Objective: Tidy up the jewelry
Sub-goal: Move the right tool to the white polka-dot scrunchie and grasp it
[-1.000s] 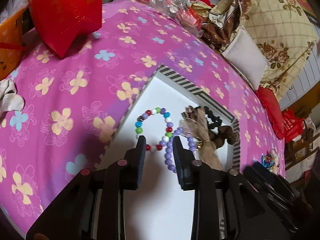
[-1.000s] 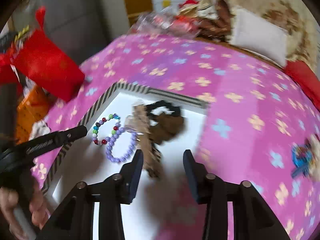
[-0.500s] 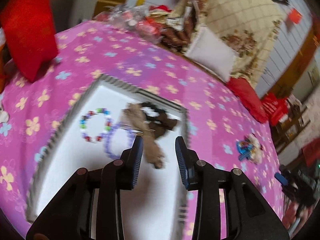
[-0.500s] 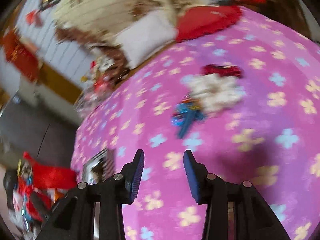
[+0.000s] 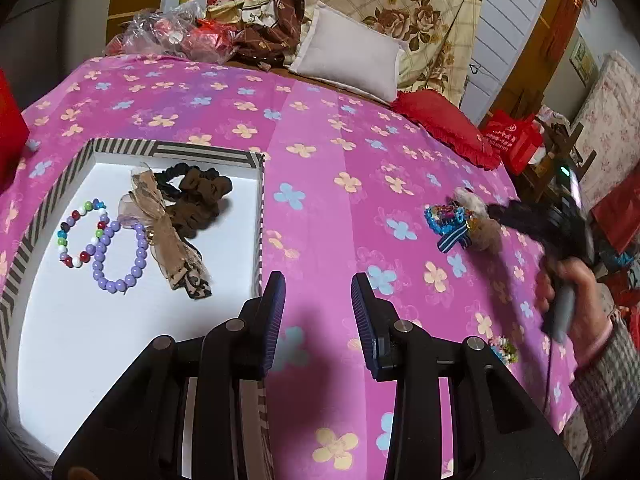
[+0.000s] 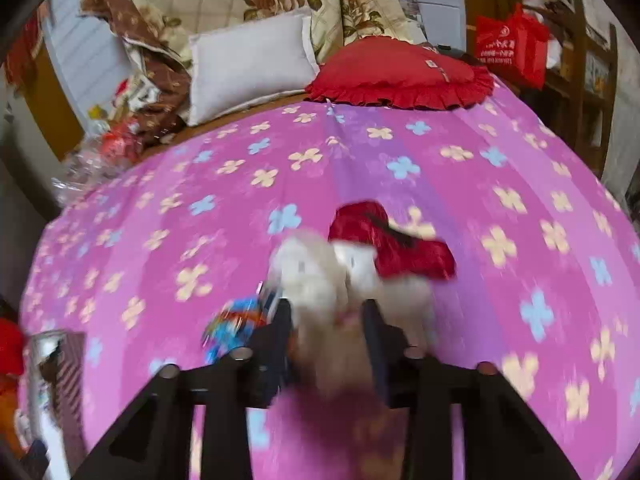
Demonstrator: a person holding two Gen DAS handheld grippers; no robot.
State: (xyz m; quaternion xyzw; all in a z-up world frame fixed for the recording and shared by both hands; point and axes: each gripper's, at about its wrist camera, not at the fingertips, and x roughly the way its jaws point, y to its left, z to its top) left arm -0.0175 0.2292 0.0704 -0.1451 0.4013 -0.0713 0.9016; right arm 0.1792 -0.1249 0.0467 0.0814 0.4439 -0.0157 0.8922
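Jewelry already sorted sits at the far left: a multicolour bead bracelet (image 5: 82,234), a purple bead bracelet (image 5: 120,254), a tan ribbon bow (image 5: 166,236) and a brown scrunchie (image 5: 200,196) lie in the white tray (image 5: 80,340) with the striped rim, on the pink flowered bedspread (image 5: 340,140). Left gripper (image 5: 318,300) hangs over the bedspread just right of the tray rim, jaws narrow with nothing between them. Further right, well apart from the tray, the loose pieces lie in a cluster: a blue sequin bow (image 5: 450,222) touching a cream fluffy hair piece (image 6: 316,276), and a red bow (image 6: 394,244) behind it. Right gripper (image 6: 326,320) is at that cluster; its jaws have just been closing, and the fluffy piece sits between them, but the blur hides whether the pads press on it, so I cannot tell if it is gripped. Risks, as judged: the fluffy piece is soft and compressible, so a shallow pinch may catch only fibres and let it slip on lifting. The blue bow touches it and could snag and be dragged along, then drop on the way to the tray. Fast hand motion makes both more likely. A small beaded piece (image 5: 505,350) near the person's hand (image 5: 568,300) could be overlooked or brushed off the bed.
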